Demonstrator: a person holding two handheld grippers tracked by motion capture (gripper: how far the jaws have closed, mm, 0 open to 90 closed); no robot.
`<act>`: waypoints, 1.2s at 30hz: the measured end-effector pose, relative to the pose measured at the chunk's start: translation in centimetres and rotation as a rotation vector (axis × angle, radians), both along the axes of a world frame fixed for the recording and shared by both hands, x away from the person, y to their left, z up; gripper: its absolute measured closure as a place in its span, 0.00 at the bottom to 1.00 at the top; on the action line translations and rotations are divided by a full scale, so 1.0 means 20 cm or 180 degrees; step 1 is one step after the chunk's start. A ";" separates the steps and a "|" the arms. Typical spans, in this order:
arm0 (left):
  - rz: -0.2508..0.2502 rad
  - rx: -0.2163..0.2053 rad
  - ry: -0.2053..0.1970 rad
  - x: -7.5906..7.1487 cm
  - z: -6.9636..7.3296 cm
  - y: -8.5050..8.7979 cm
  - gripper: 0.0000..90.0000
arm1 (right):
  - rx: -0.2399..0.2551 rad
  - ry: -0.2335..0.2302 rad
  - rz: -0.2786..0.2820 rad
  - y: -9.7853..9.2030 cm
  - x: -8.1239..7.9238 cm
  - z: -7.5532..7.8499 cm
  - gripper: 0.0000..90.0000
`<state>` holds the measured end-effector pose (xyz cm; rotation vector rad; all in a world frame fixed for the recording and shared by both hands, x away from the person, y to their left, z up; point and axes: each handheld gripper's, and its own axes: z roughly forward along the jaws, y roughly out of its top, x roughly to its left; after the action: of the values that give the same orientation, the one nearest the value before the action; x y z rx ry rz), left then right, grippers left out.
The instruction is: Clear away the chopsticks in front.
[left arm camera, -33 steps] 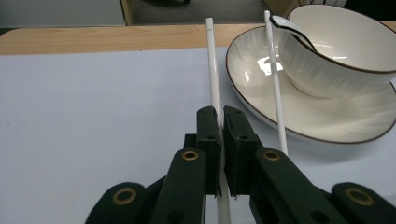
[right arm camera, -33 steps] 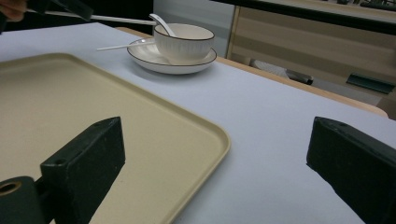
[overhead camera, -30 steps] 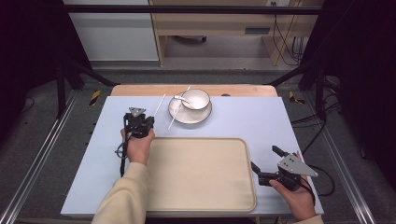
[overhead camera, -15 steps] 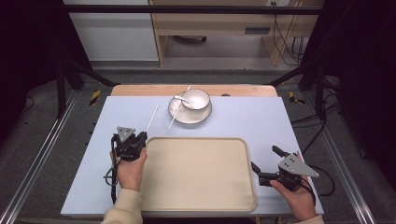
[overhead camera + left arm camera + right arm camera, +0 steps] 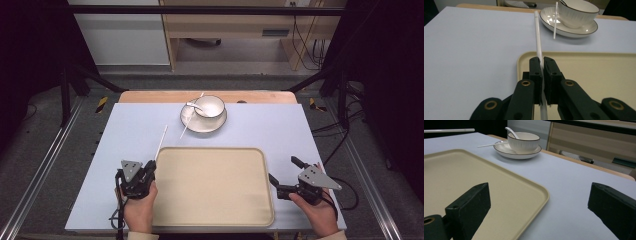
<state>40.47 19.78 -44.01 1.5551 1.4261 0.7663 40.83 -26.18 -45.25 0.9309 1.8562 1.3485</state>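
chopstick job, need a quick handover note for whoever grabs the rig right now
Left gripper: shut on one white chopstick, at the tray's near-left corner; the stick points toward the plate.
Right gripper: open, holding nothing, by the tray's right edge.
Second chopstick leans across the plate, beside the bowl, which holds a spoon.
Done: one chopstick picked up.
Left: probably set it on the tray, which has nothing on it, then fetch the other chopstick and perhaps the dishes.
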 end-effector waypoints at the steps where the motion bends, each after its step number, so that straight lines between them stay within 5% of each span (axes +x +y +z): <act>1: 0.0000 0.0000 0.0000 0.00 0.00 0.00 0.95 | -0.0005 0.0006 0.0000 0.00 0.00 0.00 0.05; 10: 0.0084 -0.0091 0.0091 -0.15 -0.09 -0.01 0.95 | 0.0025 0.0062 -0.0002 0.00 0.01 -0.01 0.05; 21: 0.0157 -0.0115 0.0087 -0.26 -0.12 -0.04 0.94 | 0.0024 0.0080 0.0026 0.01 0.00 -0.01 0.05; 36: 0.0168 -0.0088 0.0259 -0.28 -0.19 -0.07 0.94 | 0.0024 0.0098 0.0039 0.01 0.01 -0.02 0.06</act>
<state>34.93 18.35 -47.91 1.5484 1.5362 0.7186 41.01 -25.98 -45.55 0.9505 1.8839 1.3567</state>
